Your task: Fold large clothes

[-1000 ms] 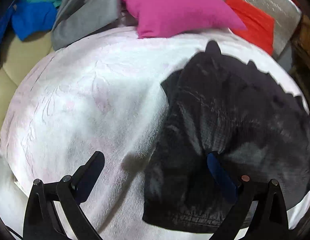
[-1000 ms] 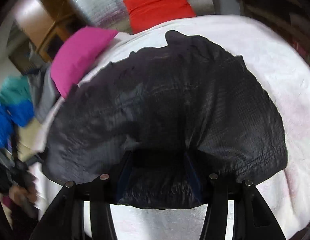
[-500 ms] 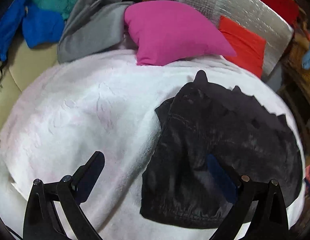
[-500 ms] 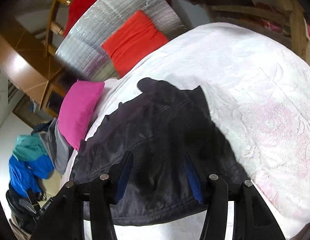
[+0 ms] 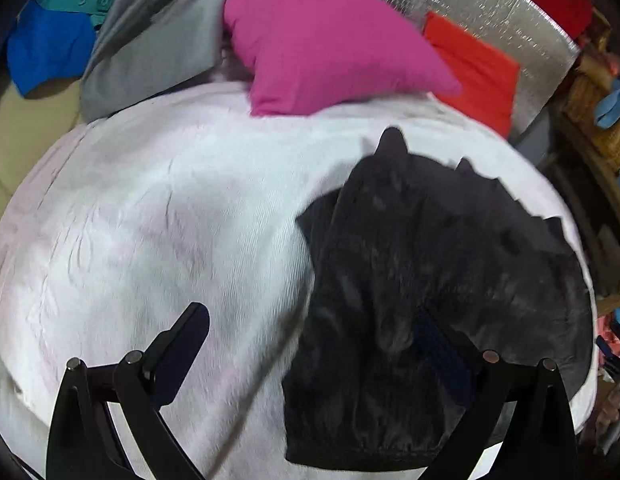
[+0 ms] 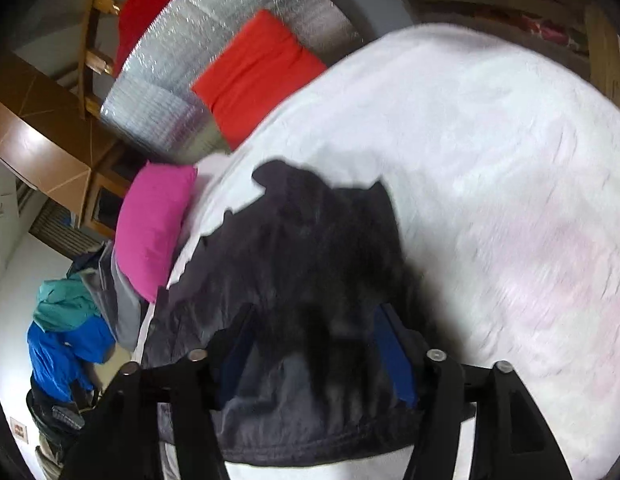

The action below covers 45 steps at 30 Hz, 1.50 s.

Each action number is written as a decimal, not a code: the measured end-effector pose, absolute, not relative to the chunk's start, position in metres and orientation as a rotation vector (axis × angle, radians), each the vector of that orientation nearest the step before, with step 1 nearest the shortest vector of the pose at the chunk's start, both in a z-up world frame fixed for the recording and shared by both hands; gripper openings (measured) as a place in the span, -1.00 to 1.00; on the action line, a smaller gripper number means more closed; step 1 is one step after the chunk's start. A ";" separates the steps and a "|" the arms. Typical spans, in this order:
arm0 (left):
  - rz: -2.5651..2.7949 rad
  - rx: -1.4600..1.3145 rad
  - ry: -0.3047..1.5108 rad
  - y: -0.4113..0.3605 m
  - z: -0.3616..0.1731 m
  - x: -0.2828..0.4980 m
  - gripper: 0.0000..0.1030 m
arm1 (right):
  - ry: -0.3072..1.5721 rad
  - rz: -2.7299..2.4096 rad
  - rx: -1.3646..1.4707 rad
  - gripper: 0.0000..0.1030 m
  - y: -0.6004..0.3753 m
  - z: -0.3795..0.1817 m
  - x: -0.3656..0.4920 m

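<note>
Your left gripper [image 5: 313, 344] was spread wide open with nothing in it: one finger sat over the fuzzy white blanket [image 5: 158, 232] at about 7 o'clock in its own view, the other over the crumpled black garment [image 5: 429, 280] at around 5 o'clock, not pinching any of it as far as I could see. That black garment lay bunched on the blanket from the middle out toward 4 o'clock, its hemmed edge nearest the camera. Your right gripper [image 6: 313, 344] was parted about halfway, and the black garment [image 6: 310, 280] lay between and under its blue-padded fingers [image 6: 393, 352]; the shot was blurry there, so I couldn't tell if the pads were actually touching cloth, and it didn't look clamped. Behind the garment, at 12 o'clock in the left view, a bright pink pillow [image 5: 325, 44] rested on the blanket's far edge, with a grey folded garment [image 5: 150, 40] at 11 o'clock, a teal and blue clothes pile [image 5: 58, 28] at 10 o'clock, and a red-orange cushion [image 5: 473, 72] leaning against a silver foil panel [image 5: 489, 12] at 1 o'clock.
</note>
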<state>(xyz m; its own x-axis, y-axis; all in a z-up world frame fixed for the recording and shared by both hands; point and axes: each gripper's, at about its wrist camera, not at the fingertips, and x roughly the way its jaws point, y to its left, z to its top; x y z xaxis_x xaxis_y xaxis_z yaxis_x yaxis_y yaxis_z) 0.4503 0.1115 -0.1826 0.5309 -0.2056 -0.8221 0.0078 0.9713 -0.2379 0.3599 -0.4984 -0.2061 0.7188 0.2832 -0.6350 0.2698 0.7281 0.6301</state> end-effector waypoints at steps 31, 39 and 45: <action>-0.622 -0.423 1.207 0.075 -0.231 0.496 0.98 | 0.955 0.245 0.968 0.59 -0.545 -0.273 0.403; -0.653 -0.519 1.172 0.072 -0.224 0.501 0.98 | 0.918 0.416 0.985 0.63 -0.514 -0.276 0.426; -0.631 -0.560 1.163 0.064 -0.225 0.509 0.98 | 0.944 0.346 0.810 0.70 -0.476 -0.266 0.436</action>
<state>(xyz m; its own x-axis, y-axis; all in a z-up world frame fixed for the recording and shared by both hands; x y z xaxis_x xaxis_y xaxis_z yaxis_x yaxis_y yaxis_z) 0.5090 0.0642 -0.2251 0.2655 -0.7087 -0.6536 0.1617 0.7011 -0.6945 0.4361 -0.4763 -0.2657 0.5611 0.5893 -0.5812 0.0745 0.6634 0.7446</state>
